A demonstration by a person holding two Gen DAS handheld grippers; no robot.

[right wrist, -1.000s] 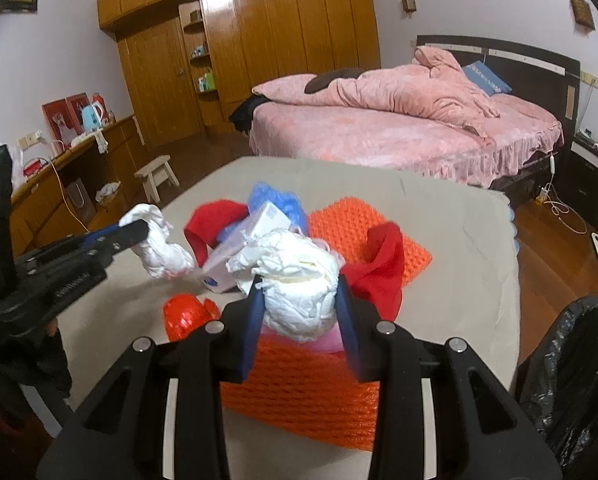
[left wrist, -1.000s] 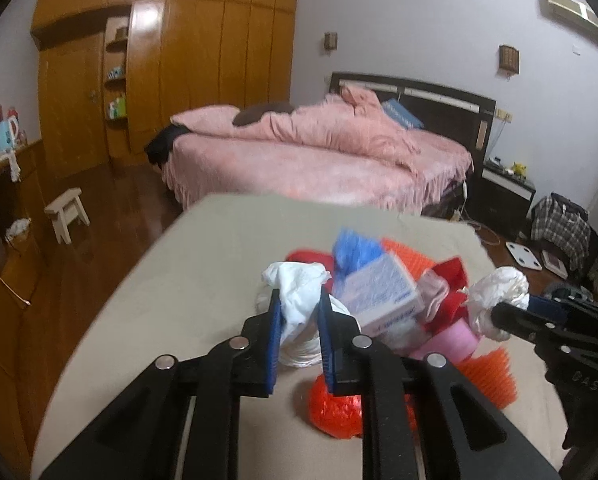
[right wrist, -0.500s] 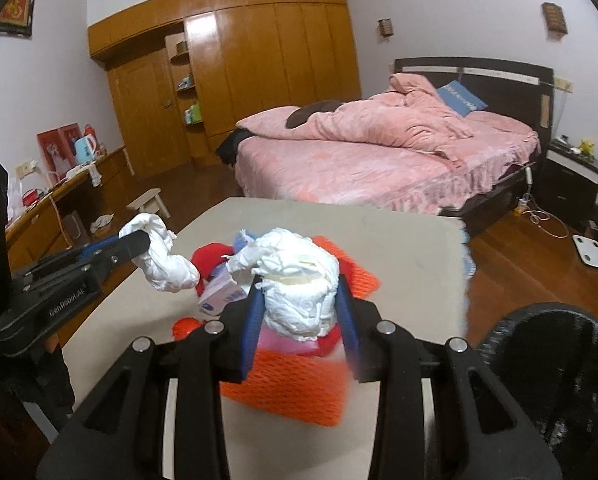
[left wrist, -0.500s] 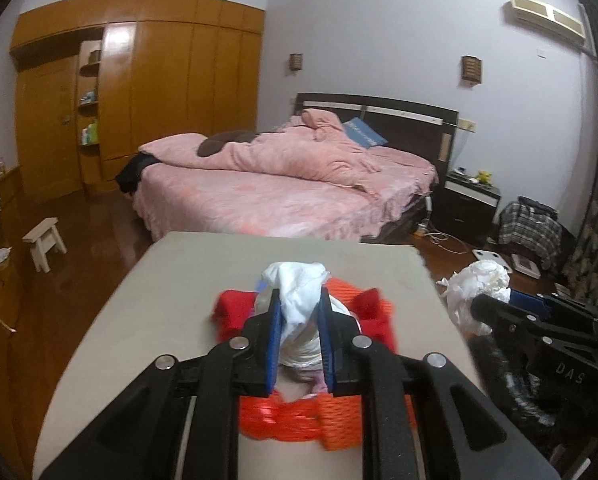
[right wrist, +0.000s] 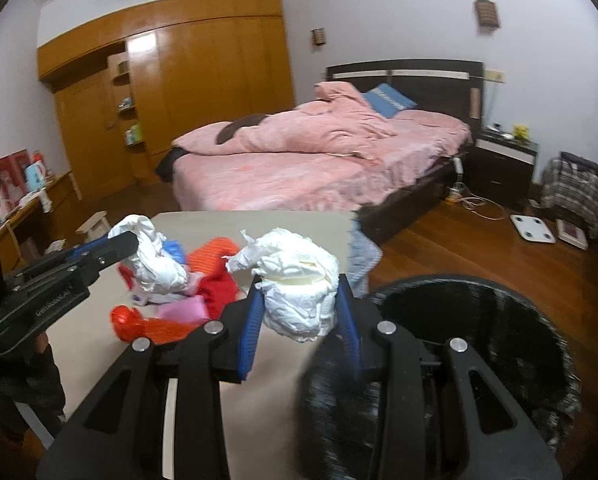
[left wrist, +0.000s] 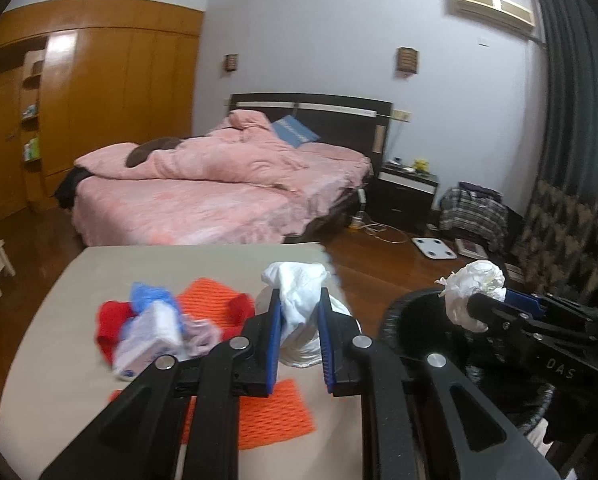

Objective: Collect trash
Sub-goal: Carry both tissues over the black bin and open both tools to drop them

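Behind everything lies a bedroom with a pink-covered bed (left wrist: pixel 223 184), a wooden wardrobe wall (left wrist: pixel 99 92) and a dark wood floor.

From the left wrist view, a beige table (left wrist: pixel 59 320) carries a heap of trash: orange mesh netting (left wrist: pixel 271 416), red scraps (left wrist: pixel 111 326), a blue bag (left wrist: pixel 149 298) and a clear plastic packet (left wrist: pixel 147 344). The left gripper (left wrist: pixel 299 332) is clamped on a white crumpled tissue wad (left wrist: pixel 299 300), its blue pads pressing both sides, the wad held near the table's right edge. To the right stands a black-lined trash bin (left wrist: pixel 415 320); the right gripper (left wrist: pixel 475 304) reaches in from the right over the bin, holding a crumpled paper ball (left wrist: pixel 473 292).

From the right wrist view, the right gripper (right wrist: pixel 299 316) squeezes that paper ball (right wrist: pixel 299 284) between its blue pads, just left of the bin's rim (right wrist: pixel 459 284). The left gripper (right wrist: pixel 127 242) enters from the left above the table (right wrist: pixel 99 360), gripping its tissue wad (right wrist: pixel 155 260) over the heap of red, orange and pink litter.
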